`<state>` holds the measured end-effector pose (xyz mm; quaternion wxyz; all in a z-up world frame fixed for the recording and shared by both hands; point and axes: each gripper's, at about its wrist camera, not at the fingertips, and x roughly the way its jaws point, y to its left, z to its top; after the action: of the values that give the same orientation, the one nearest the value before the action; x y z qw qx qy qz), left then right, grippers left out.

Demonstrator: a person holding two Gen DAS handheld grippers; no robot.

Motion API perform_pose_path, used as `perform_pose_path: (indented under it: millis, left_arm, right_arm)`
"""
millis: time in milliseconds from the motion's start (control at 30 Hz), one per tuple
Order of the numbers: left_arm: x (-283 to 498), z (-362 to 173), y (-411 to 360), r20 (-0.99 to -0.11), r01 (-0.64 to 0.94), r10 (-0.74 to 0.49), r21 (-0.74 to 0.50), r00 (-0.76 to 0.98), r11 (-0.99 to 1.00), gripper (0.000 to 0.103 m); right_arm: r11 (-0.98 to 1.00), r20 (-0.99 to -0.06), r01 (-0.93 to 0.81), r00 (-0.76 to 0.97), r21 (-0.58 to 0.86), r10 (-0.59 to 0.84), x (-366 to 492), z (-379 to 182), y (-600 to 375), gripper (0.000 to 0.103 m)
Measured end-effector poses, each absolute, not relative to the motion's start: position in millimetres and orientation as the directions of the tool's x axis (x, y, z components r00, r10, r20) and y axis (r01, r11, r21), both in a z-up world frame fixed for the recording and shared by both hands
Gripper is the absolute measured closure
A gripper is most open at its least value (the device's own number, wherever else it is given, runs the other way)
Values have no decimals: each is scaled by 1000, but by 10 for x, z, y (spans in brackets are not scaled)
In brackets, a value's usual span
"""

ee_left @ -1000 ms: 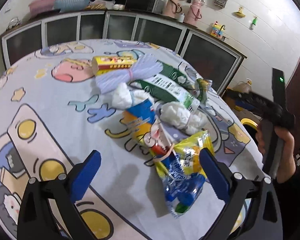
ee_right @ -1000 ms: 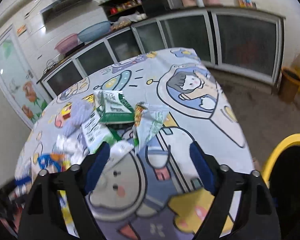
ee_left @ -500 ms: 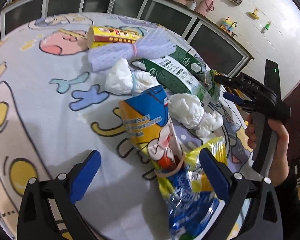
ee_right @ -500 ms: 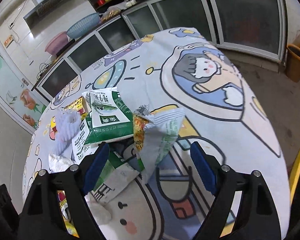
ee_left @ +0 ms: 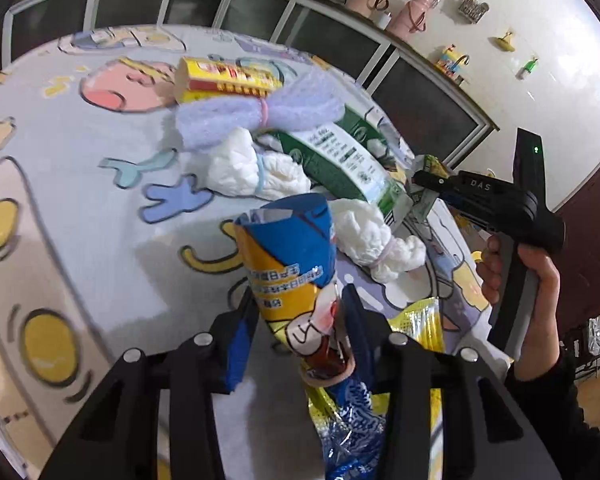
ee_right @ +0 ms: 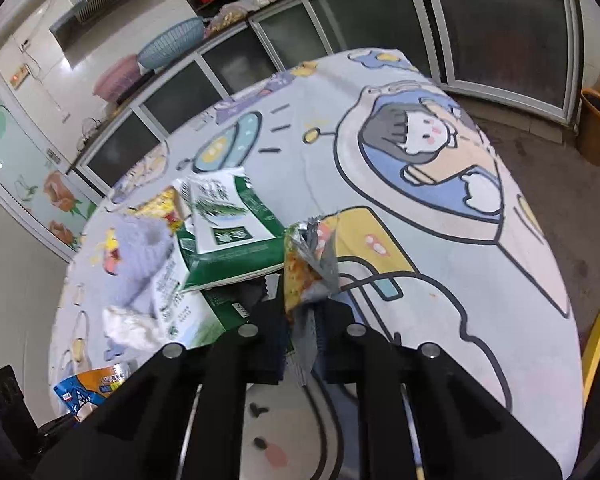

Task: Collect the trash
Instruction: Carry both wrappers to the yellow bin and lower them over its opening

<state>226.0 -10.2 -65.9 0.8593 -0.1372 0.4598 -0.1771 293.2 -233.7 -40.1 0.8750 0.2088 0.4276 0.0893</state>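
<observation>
Crinkly foil and thin plastic, all of it: the trash lies in a loose cluster on the cartoon-print cloth-covered surface. Left gripper fingers closing on the blue-and-orange snack wrapper, pads pressing its narrow lower end near the rubber band, wrapper standing up out of the grip; a yellow-and-blue crinkled bag lies under and just behind it. Right gripper fingers closing nearly together, clamped on the silver-lined orange snack packet at its bottom edge, packet sticking up between them, beside the green-and-white carton. Untouched so far: white crumpled tissue wads, lilac sponge cloth bundle, yellow-and-red box. Judgement: wrappers are light, limp and slippery, and will flop or slide out if pinched at a loose corner; best taken at bunched or banded parts. Carton is stiffer, so take it by an edge. Tissues are soft, compress easily, any pinch works.
</observation>
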Motion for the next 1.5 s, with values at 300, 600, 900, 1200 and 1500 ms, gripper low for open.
perform_pose_path:
  millis: [300,600,900,1200,1500]
  left_arm:
    - [1839,-289,201,-700,169,-371,-342,610,924,63]
    - [1660,-47,207,-670,179,-350,-312,655,933,63]
    - [1650,21,-166,-667,244,-381,-294,640,924,63]
    - [1696,179,-838,-653,375,-436,-241,620,895,63]
    - [1751,279,-1661,-647,508,-506,-206,571,836,63]
  right_arm:
    - [911,-650,-46,686,410,327,2496,109,-2272,91]
    - [910,-607,-68,725,409,327,2084,425,-2358,91]
    - [913,-595,-32,749,407,291,1672,462,-2698,91]
    - [904,-586,71,783,421,211,1256,368,-3264,91]
    - [889,-579,197,811,413,89,802,283,-3872,91]
